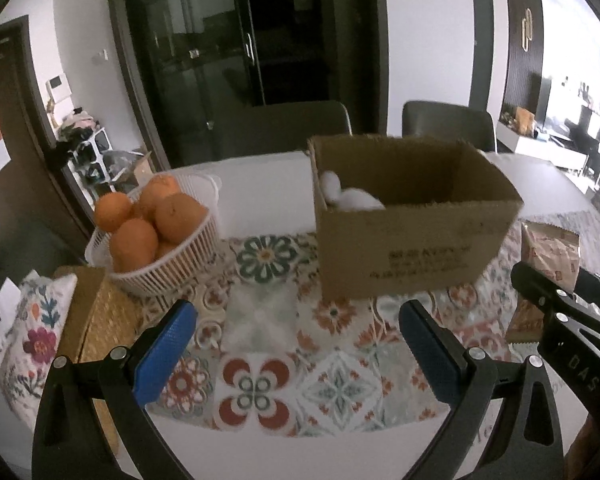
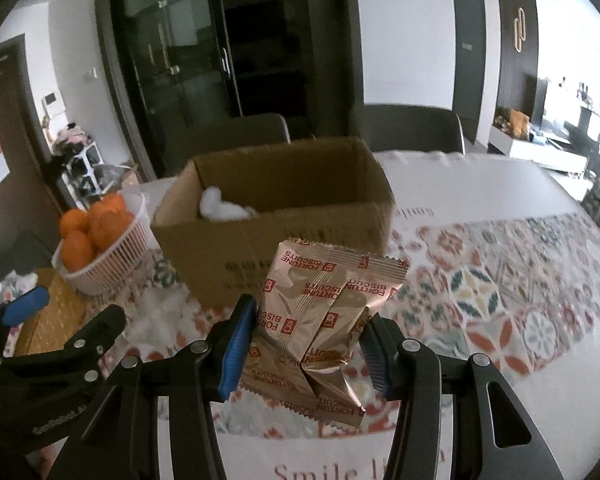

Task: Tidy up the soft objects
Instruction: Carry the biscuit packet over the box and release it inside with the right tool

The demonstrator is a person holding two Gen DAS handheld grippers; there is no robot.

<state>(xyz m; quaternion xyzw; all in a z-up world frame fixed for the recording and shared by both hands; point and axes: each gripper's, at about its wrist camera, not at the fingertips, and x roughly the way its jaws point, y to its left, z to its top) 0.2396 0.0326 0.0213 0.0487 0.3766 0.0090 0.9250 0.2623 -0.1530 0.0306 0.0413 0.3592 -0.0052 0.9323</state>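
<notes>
My right gripper [image 2: 306,344] is shut on a gold Fortune Biscuits packet [image 2: 324,312], crumpled between its blue pads and held above the patterned cloth in front of the open cardboard box [image 2: 272,236]. The box holds white soft stuffing [image 2: 220,206]. In the left wrist view the box [image 1: 412,236] stands ahead right with the white stuffing [image 1: 352,196] inside. My left gripper [image 1: 298,340] is open and empty above a clear bag of white soft material [image 1: 260,316] on the cloth. The right gripper and packet [image 1: 548,252] show at the right edge.
A white basket of oranges [image 1: 160,232] stands left of the box, also in the right wrist view [image 2: 100,240]. A woven gold box [image 1: 96,320] and a floral pillow [image 1: 28,344] lie at the left edge. Two dark chairs [image 1: 448,124] stand behind the table.
</notes>
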